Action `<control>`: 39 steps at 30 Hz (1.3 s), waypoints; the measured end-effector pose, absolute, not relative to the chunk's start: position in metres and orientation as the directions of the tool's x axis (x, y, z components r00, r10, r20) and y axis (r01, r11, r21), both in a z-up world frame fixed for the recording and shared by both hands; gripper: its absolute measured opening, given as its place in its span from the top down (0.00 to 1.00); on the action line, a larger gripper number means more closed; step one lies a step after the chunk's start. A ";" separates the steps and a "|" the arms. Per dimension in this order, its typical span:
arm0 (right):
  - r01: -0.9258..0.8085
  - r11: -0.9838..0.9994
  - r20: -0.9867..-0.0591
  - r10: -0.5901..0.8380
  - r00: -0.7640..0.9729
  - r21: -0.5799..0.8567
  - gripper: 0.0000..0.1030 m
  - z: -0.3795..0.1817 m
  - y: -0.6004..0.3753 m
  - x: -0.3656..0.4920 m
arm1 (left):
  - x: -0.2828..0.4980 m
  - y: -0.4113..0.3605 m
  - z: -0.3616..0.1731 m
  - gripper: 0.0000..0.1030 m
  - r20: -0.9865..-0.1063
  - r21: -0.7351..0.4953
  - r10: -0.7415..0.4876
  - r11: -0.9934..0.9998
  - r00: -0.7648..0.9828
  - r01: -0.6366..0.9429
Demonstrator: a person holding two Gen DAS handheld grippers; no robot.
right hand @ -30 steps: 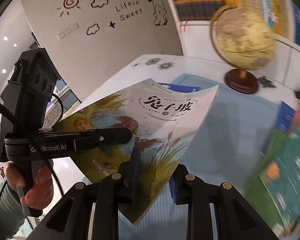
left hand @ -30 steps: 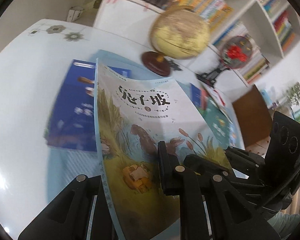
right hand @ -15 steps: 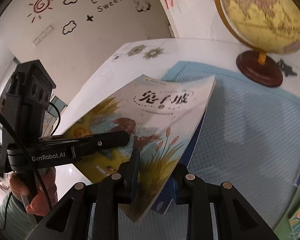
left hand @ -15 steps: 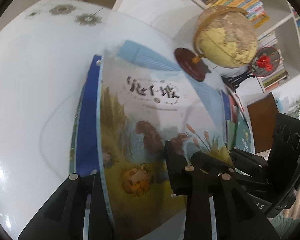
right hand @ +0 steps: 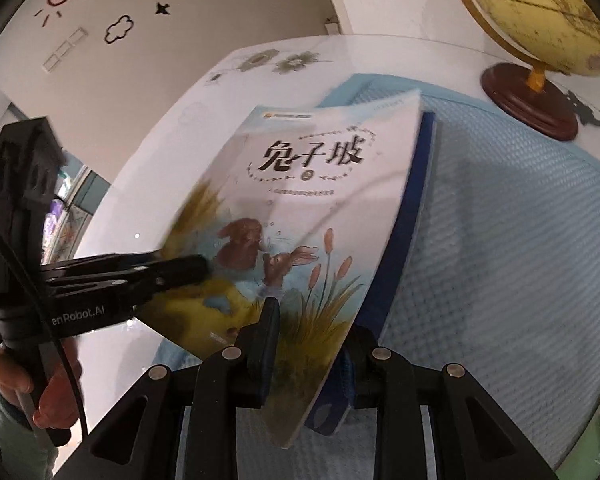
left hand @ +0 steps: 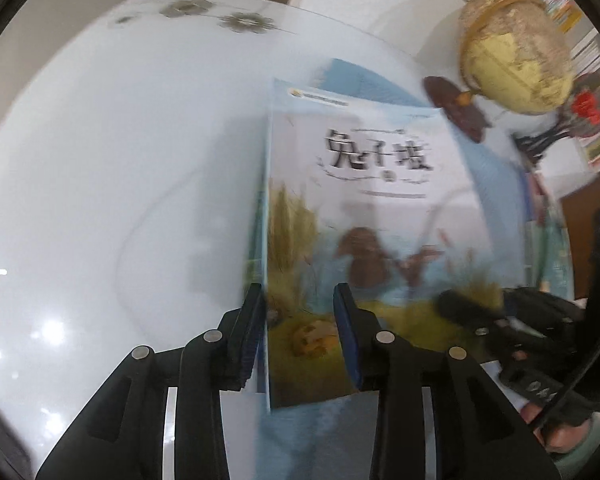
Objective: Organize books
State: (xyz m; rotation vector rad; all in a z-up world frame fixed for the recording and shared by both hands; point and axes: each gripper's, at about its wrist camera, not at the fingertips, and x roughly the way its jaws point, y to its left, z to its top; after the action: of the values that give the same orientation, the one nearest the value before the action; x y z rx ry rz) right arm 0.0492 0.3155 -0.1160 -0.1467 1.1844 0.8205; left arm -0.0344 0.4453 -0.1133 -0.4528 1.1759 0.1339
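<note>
1. The left claw has just been opening; its jaws stand apart with the near left edge of the rabbit book between them, the pads off the cover.
2. The right claw is nearly closed, pinching the rabbit book's near right corner along with the blue book beneath it.
3. The rabbit book lies tilted on the blue book, which rests on a light blue mat.
4. The mat covers part of the white counter.
5. Farther off, a globe stands on the counter beyond the mat.
</note>
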 end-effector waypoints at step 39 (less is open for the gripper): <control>-0.258 0.882 -0.832 0.462 0.307 0.394 0.50 -0.063 -0.010 0.007 | -0.008 0.190 -0.043 0.62 -0.879 -0.265 -0.247 0.964 0.408 0.012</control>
State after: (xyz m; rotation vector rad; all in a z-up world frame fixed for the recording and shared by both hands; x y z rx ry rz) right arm 0.0071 -0.0096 -0.0635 0.2003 1.1657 0.4802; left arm -0.0083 0.1904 -0.0432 -0.2306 1.1420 -0.1649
